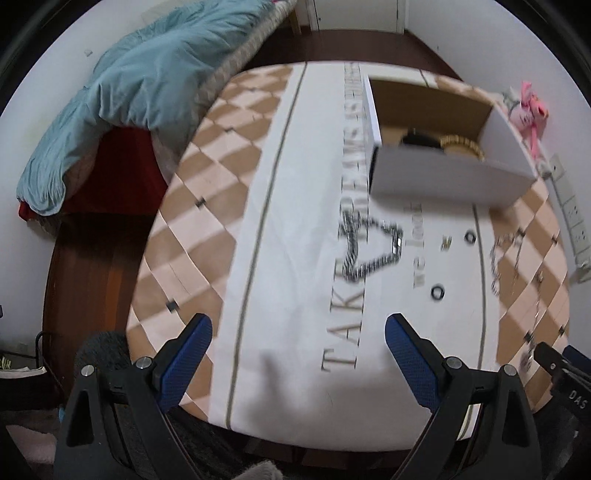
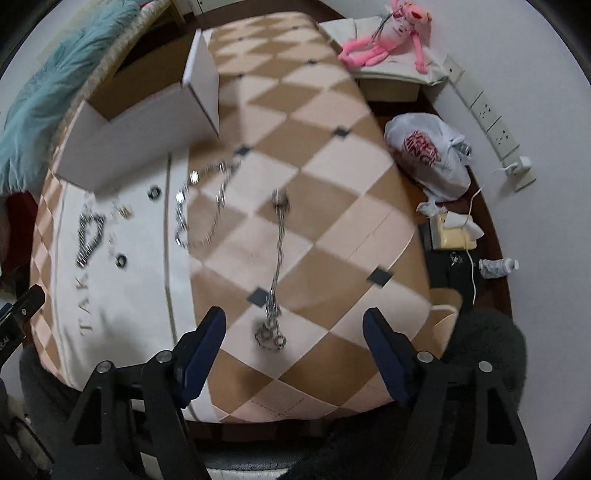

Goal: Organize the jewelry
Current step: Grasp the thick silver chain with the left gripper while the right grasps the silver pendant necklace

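Note:
An open white cardboard box [image 1: 447,173] stands at the far side of the cloth-covered table [image 1: 295,221]; a gold bangle [image 1: 461,144] and a dark bangle [image 1: 419,139] lie inside. The box also shows in the right wrist view [image 2: 147,125]. A thick silver chain [image 1: 369,245] lies on the white strip ahead of my open, empty left gripper [image 1: 297,334]. Two small dark rings [image 1: 438,293] [image 1: 470,236] lie to its right. A thin necklace [image 2: 207,206] and a long silver chain [image 2: 277,266] lie on the checkered part. My right gripper [image 2: 293,326] is open and empty, just above the long chain's near end.
A teal blanket [image 1: 122,88] lies on a bed at the left. A pink plush toy [image 2: 391,33], a white plastic bag [image 2: 424,151], a tissue pack [image 2: 454,229], a bottle [image 2: 498,266] and a wall power strip [image 2: 487,122] are right of the table.

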Available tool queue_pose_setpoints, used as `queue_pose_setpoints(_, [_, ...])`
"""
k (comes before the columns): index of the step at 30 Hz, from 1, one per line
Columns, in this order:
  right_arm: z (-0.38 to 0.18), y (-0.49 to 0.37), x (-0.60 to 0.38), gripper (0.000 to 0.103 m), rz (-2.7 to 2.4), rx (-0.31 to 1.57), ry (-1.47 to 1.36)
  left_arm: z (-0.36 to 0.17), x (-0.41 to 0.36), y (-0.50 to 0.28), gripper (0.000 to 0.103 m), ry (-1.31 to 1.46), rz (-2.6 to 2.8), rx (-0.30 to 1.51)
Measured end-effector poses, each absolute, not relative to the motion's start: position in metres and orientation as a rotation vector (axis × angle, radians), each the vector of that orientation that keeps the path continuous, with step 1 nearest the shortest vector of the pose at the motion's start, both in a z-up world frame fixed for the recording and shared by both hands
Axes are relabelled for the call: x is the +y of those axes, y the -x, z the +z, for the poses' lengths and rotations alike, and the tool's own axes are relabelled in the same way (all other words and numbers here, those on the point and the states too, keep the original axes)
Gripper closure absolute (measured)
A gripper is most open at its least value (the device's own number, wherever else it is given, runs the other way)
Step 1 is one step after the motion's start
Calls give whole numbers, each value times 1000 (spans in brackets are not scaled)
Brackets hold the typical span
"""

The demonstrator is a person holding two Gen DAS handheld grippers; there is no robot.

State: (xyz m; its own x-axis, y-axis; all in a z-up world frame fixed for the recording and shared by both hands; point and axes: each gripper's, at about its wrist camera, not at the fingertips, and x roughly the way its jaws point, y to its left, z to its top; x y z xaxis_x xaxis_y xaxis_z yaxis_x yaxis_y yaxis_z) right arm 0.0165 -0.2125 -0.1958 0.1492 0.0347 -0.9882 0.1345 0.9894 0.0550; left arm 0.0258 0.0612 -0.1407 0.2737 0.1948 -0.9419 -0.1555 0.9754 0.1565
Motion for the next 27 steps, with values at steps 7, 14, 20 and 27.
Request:
queue_pose_setpoints(7, [-206,-8,-192,61,-64,1374,-32,-152,54,-17,7,-51,234,1284])
queue_pose_setpoints(14, [-198,-12,-182,100,-47,1331,1,-156,64,-15,7,-32,244,1279])
queue_pose_setpoints(20, [-167,-24,-177,102,23,1262,-126,-162,81,-16,8,68,207,1290])
queue_pose_setpoints(27, [-132,-44,-181,102,99,1198,-264,-162,95,-32,8,191,141,1282])
